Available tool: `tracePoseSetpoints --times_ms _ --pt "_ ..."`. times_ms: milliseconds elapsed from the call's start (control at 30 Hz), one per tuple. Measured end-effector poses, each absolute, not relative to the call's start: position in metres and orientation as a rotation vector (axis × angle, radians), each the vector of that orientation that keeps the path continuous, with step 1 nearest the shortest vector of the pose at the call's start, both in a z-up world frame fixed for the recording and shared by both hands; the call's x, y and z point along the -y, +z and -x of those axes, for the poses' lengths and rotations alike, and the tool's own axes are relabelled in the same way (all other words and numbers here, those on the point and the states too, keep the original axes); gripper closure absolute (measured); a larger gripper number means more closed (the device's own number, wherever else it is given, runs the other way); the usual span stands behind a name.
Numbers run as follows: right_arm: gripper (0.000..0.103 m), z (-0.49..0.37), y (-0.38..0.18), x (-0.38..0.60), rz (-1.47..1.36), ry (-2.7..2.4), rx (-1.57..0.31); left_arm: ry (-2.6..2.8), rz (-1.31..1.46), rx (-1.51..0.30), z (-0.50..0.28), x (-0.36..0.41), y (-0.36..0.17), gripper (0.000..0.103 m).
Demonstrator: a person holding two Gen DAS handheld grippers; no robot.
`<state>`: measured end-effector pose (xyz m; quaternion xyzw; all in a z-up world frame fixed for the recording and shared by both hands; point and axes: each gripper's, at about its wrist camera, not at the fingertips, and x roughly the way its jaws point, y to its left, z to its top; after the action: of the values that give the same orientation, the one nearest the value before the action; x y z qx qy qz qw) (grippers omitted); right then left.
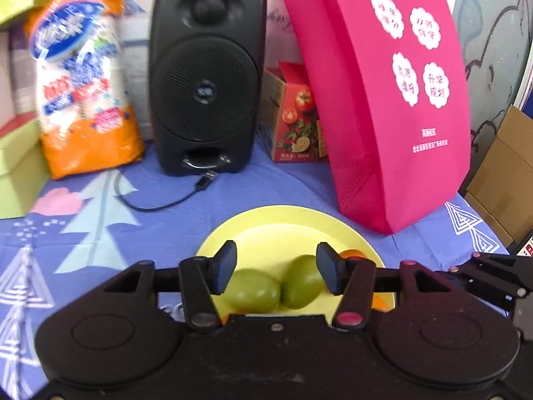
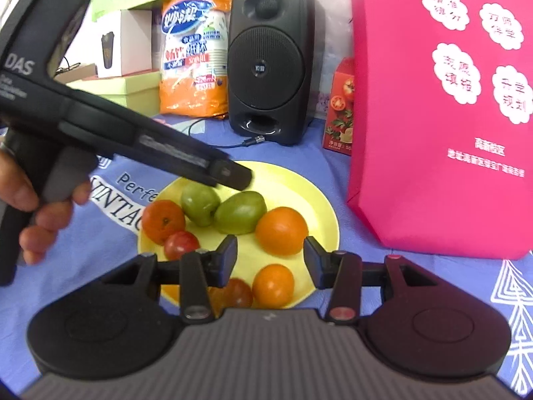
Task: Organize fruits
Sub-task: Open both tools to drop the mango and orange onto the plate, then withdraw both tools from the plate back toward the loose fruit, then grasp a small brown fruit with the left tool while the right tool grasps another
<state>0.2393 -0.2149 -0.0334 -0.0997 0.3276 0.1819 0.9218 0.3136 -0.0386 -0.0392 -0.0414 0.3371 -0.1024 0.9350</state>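
A yellow plate [image 2: 299, 186] lies on the blue cloth and holds two green fruits [image 2: 240, 211], three orange fruits [image 2: 281, 230] and two red tomatoes [image 2: 181, 245]. My left gripper [image 1: 276, 271] is open and hangs above the two green fruits [image 1: 253, 290], with nothing between its fingers. The plate also shows in the left wrist view [image 1: 283, 225]. In the right wrist view the left gripper's body [image 2: 186, 163] reaches over the plate's far left. My right gripper [image 2: 270, 261] is open and empty above the plate's near side, over a small orange fruit [image 2: 273, 285].
A black speaker [image 2: 269, 63] with a loose cable [image 1: 160, 205] stands behind the plate. A pink bag [image 2: 443, 106] stands at the right, a red tomato carton [image 2: 341, 106] beside it. An orange pack of paper cups [image 2: 195, 50] and boxes [image 2: 123, 43] sit at the back left.
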Motion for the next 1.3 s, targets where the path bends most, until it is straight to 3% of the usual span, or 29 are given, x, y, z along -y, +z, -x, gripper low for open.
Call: tracePoseSetpoints --times_ms 300,600,1300 --pt "0.060 -0.182 -0.036 0.230 0.134 0.390 -0.675 -0.162 0.117 -0.644 -0.228 0.003 -0.030 0.049" --pt "0.060 -0.130 -0.051 0.216 0.155 0.469 -0.715 -0.126 0.111 -0.683 -0.161 -0.010 -0.056 0.049" --pt "0.060 -0.111 -0.064 0.197 0.221 0.498 -0.734 -0.228 0.097 -0.683 -0.084 0.020 -0.084 0.049"
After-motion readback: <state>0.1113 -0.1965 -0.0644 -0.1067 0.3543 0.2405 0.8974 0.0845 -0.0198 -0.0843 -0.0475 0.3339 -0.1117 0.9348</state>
